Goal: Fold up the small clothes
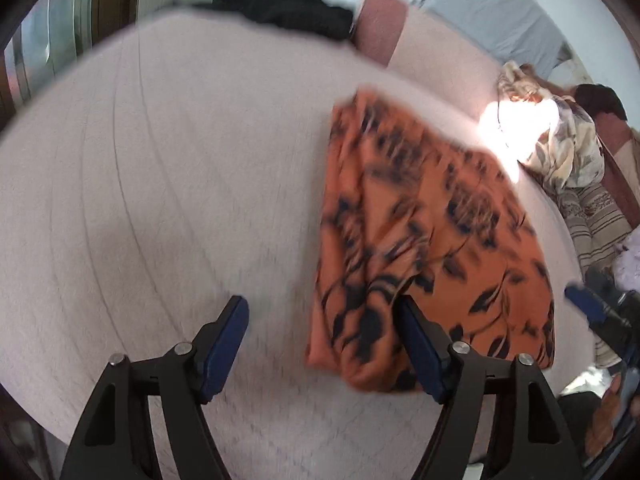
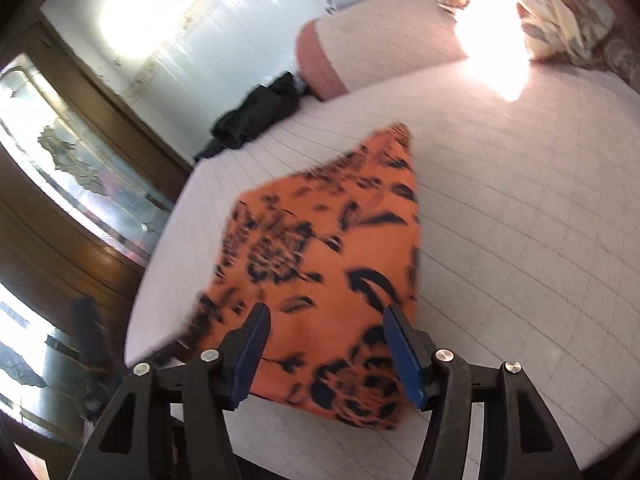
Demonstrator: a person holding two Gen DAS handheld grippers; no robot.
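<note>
An orange garment with a dark floral print (image 1: 432, 232) lies folded on the pale quilted bed (image 1: 180, 180). My left gripper (image 1: 320, 314) hovers open over the bed at the garment's near left edge; its right finger (image 1: 416, 344) overlaps the cloth and nothing sits between the pads. In the right wrist view the same garment (image 2: 332, 240) spreads out below my right gripper (image 2: 326, 314), whose blue pads stand apart above the cloth's near end without pressing on it. A blue finger of the right gripper (image 1: 586, 304) shows at the left view's right edge.
A black garment (image 2: 256, 114) lies bunched at the bed's far edge beside a pink bolster (image 2: 320, 64). Floral bedding (image 1: 560, 144) is heaped at the right, with a bright sun patch beside it. A wooden-framed window (image 2: 80, 184) runs along the left.
</note>
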